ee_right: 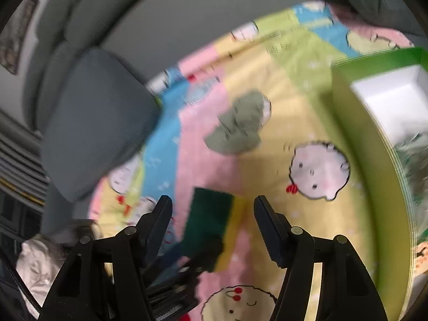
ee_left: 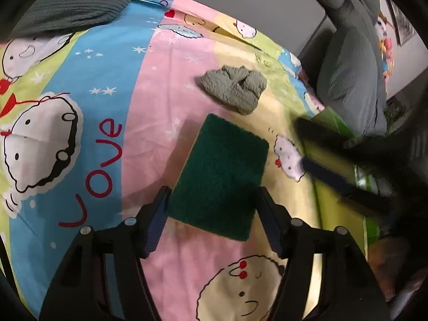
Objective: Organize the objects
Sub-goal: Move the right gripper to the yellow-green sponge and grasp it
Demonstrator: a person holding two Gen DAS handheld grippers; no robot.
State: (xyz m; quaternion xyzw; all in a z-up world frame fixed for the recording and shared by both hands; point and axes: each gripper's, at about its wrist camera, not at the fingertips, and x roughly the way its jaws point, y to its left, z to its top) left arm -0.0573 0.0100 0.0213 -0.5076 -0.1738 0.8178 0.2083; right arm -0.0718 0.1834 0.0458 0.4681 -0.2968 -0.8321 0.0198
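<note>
A dark green scouring sponge (ee_left: pixel 219 176) with a yellow underside sits between the pads of my left gripper (ee_left: pixel 213 191), which is shut on its two long edges. The sponge is raised off the cartoon bedsheet (ee_left: pixel 107 85) and throws a shadow on it. In the right wrist view the same sponge (ee_right: pixel 211 219) shows tilted, with its yellow side to the right. My right gripper (ee_right: pixel 213 200) hangs open over the sheet, nothing between its pads. Its blurred fingers (ee_left: pixel 329 176) show at the right of the left wrist view. A crumpled grey-green cloth (ee_left: pixel 232 91) (ee_right: pixel 240 125) lies beyond the sponge.
A green box (ee_right: pixel 374 144) with a white inside stands at the right, with blurred items in it; its green edge (ee_left: pixel 334 120) shows in the left wrist view. Grey pillows (ee_right: pixel 99 123) (ee_left: pixel 353 80) border the sheet. A grey blanket (ee_left: pixel 67 5) lies at the far corner.
</note>
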